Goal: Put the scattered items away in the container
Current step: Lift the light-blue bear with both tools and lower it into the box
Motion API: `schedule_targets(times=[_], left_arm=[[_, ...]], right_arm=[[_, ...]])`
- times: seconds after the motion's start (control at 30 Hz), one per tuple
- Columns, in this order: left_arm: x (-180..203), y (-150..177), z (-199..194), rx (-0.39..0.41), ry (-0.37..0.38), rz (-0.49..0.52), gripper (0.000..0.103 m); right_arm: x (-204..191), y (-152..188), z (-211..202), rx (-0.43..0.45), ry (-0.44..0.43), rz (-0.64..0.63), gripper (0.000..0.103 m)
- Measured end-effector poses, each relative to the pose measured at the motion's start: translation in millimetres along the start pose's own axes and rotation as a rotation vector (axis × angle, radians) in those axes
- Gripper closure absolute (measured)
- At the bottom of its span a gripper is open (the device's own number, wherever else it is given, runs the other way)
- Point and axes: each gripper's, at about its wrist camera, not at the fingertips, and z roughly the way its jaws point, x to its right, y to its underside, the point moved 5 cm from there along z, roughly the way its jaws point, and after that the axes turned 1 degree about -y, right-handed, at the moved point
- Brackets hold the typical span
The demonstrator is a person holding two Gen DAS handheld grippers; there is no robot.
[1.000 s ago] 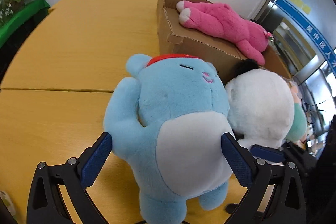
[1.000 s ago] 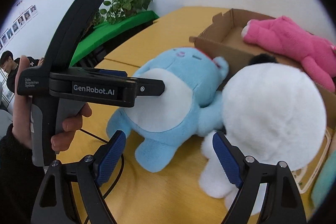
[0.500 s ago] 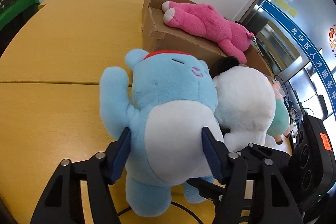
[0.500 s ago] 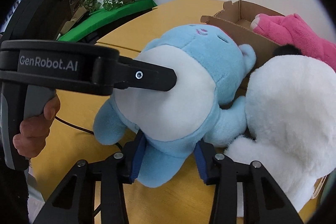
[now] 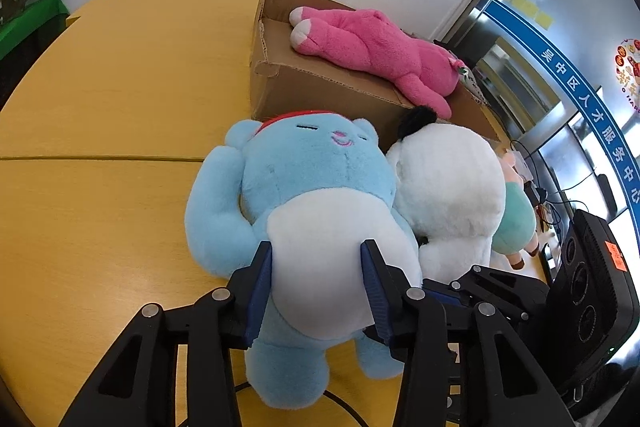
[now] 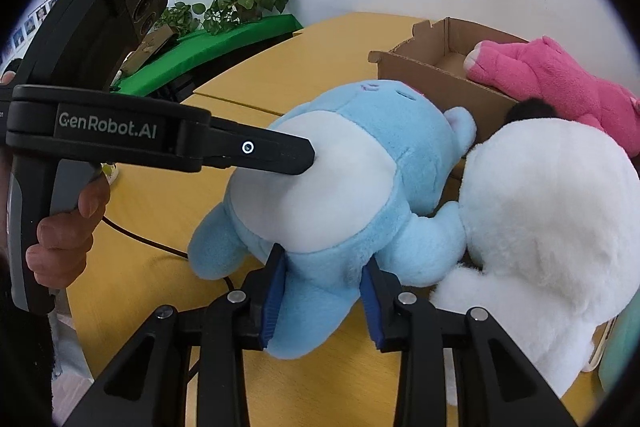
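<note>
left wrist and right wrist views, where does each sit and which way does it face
Left wrist: on the left tool, looking down along its fingers at the blue plush belly, cardboard box behind; right tool at lower right.
Right wrist: on the right tool, gripping the plush's lower body; left tool and a hand show.
Shared: blue plush, white plush, pink plush, box.

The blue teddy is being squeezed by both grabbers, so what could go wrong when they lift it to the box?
1. The left gripper pinches only the soft white belly of the blue teddy, so the plush may slip out.
2. The right gripper grips just a leg, so the two could tug it apart.
3. The white plush leans against it and may tumble, and the pink plush already fills much of the cardboard box.
</note>
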Motion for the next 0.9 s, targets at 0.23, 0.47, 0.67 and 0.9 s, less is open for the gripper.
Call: schedule_targets(times=[0.23,0.47,0.67,0.9], left_arm=[[29,-23,-46,0.119,-0.024,0.054,0.061],[77,-90,-85,0.251,-0.028,0.195,0.061],[99,-164,-69,0.295,-0.002,0.282,0.061],[89,-238,6,0.233,0.028,0.27,0.061]], right_arm=[[-3,-20,-37,0.125,-0.018,-0.036,0.072],[13,-71,-89,0.298,0.023,-0.084,0.072],[57,-123,-103,0.372,0.109,-0.104,0.071],[128,-173,-51,0.324,0.148,-0.059,0.071]])
